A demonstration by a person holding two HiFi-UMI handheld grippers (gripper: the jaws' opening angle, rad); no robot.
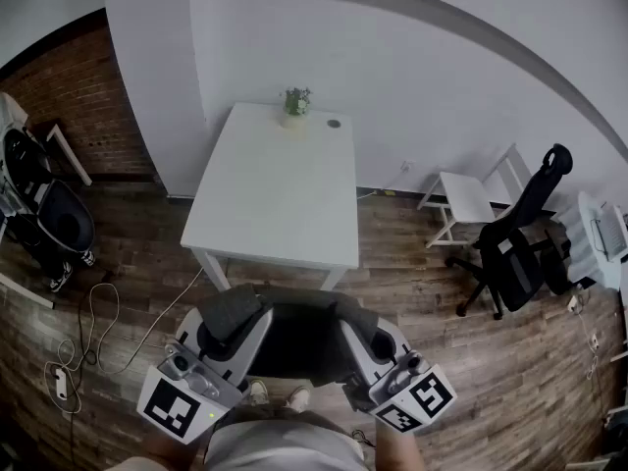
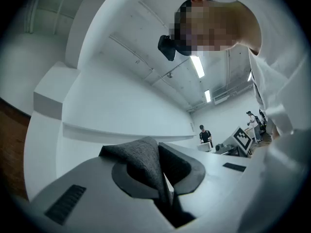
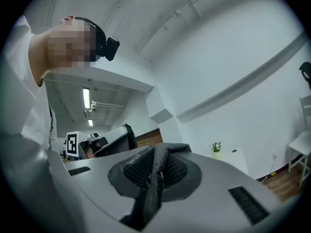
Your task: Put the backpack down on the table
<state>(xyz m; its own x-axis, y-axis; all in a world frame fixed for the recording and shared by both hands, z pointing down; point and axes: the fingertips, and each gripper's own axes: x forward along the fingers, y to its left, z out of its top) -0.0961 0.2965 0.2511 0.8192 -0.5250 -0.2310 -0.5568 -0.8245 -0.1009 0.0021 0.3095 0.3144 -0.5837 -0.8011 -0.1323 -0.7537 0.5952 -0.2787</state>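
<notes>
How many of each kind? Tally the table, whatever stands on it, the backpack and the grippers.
table: 1
potted plant: 1
small dark round thing: 1
backpack: 1
grippers: 2, the left gripper and the right gripper, both shut on the backpack
Total: 6
</notes>
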